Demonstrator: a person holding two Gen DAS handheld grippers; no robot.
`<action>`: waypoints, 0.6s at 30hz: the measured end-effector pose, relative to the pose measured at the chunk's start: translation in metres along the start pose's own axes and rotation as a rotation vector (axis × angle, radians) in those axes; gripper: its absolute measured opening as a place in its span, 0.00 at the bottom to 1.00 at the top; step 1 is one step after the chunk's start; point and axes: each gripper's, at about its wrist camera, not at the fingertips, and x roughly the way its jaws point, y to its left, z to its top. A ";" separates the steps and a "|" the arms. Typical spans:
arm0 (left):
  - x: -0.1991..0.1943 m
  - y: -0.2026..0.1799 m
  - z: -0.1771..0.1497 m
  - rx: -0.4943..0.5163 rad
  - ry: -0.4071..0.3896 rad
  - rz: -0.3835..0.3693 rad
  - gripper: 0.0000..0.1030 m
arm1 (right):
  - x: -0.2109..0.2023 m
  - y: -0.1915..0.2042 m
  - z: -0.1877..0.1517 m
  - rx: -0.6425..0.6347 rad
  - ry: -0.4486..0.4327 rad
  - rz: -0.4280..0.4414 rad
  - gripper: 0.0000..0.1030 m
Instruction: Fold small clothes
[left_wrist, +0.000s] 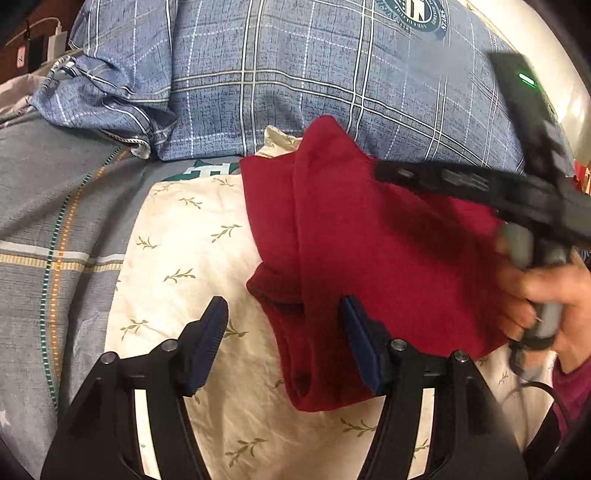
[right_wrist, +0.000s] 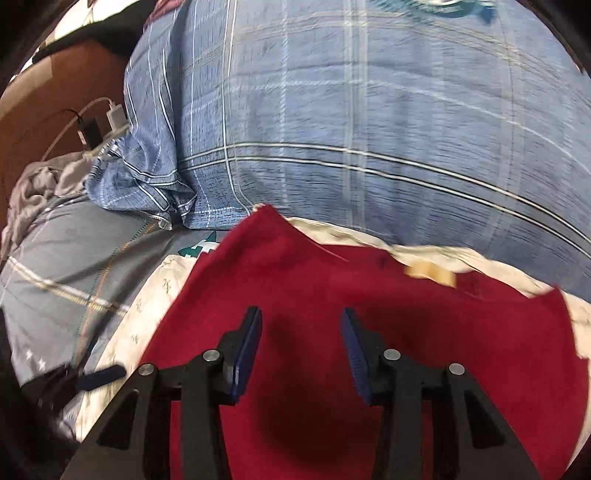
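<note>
1. Task item: a dark red knit garment (left_wrist: 369, 240), partly folded, lies on a cream cloth printed with small green sprigs (left_wrist: 192, 258). That cloth is spread on a bed with a grey striped cover (left_wrist: 44, 206). A large blue plaid pillow (left_wrist: 295, 74) sits just beyond the garment's far edge.

2. Left tongs (left_wrist: 284, 314): the jaws stand apart, roughly half open, with nothing clamped. The garment's lower folded edge lies on the bed below the gap; the blue pads (left_wrist: 212, 328) do not press on it.

3. Right tongs (right_wrist: 301, 325): the jaws stand moderately apart above the middle of the red garment, with a dark shadow on the fabric beneath them. Nothing is gripped between the pads. This view is motion-blurred.

4. From the left wrist view, the right tool appears as a black blurred body over the garment's right side, held by a hand (left_wrist: 546, 295) on a grey grip.

5. Garment detail: a small tan label (right_wrist: 430, 275) shows near its far edge in the right wrist view
</note>
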 end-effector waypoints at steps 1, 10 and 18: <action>0.001 0.001 0.000 -0.001 0.001 -0.007 0.61 | 0.008 0.003 0.004 0.000 0.005 -0.001 0.43; 0.006 0.008 0.003 -0.006 0.004 -0.040 0.64 | 0.081 0.013 0.033 0.045 0.101 -0.020 0.45; 0.006 0.009 0.002 0.000 0.003 -0.044 0.64 | 0.052 0.010 0.032 0.040 0.055 -0.024 0.43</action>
